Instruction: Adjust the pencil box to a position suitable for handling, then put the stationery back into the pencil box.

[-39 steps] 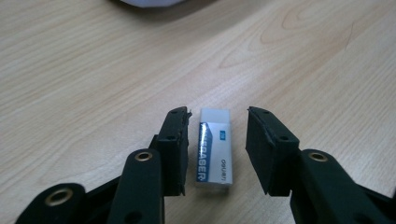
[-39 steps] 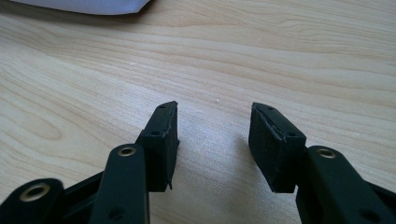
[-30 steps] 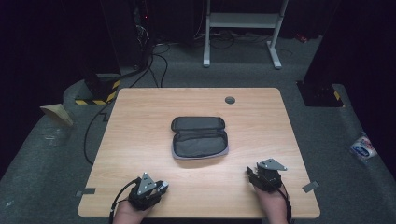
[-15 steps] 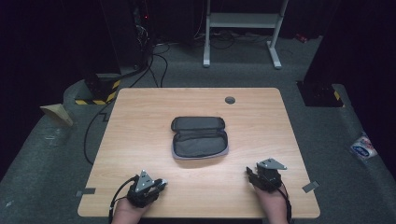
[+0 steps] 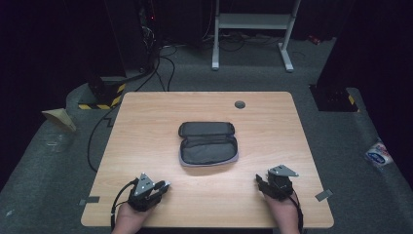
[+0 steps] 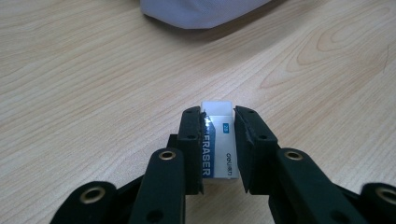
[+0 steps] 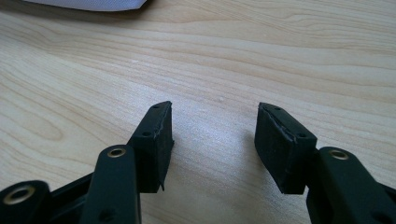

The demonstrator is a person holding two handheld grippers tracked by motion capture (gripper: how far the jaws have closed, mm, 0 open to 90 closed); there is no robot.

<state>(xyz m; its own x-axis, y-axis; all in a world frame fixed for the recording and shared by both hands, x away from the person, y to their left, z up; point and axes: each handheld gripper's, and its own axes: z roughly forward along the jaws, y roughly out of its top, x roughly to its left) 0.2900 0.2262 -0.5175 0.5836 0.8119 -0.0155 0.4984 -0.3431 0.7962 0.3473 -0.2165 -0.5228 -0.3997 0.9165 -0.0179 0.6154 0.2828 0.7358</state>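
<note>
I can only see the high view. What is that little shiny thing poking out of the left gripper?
Observer: It is a white rectangular eraser with a blue printed sleeve, clamped between the left gripper jaws.
Operator: Does it have words on it?
Observer: Yes, the left gripper view shows the word ERASER printed along the sleeve.
Operator: Is the right gripper holding something too?
Observer: No, the right gripper stands open with just the bare light wooden table between its jaws.
Operator: Is the open grey zip pouch close to it?
Observer: An edge of the open grey fabric zip pouch shows at the top of the right gripper view, apart from the jaws.
</note>
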